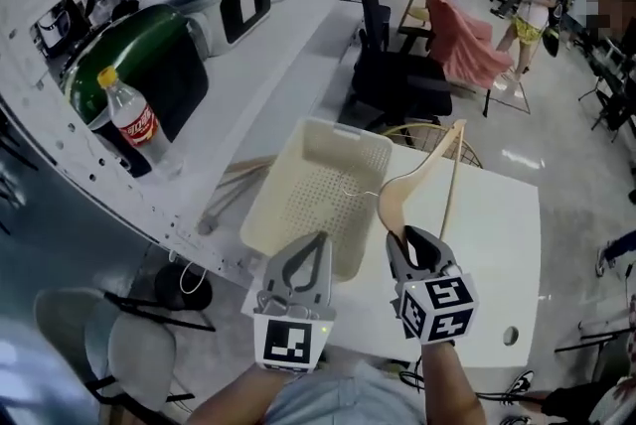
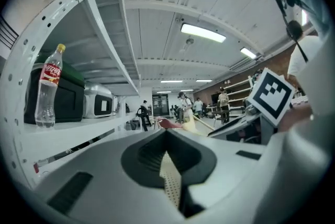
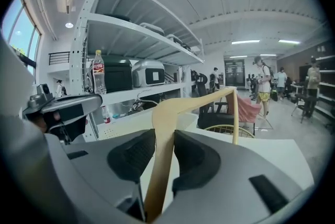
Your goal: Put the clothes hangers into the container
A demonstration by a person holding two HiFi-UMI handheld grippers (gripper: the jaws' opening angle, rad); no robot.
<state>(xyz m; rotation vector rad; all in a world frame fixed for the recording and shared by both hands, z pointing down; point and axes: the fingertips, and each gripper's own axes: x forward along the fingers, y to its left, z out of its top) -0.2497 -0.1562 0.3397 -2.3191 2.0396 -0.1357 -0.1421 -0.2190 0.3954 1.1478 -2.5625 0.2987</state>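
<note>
Table (image 1: 497, 234), cream container (image 1: 318, 195) atop, shelving (image 1: 248, 95) beside, seemingly a workshop.

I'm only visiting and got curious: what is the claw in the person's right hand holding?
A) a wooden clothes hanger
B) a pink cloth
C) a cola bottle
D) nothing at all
A: in the right gripper view, the right gripper has its two jaws pressed on one arm of a pale wooden clothes hanger.
</note>
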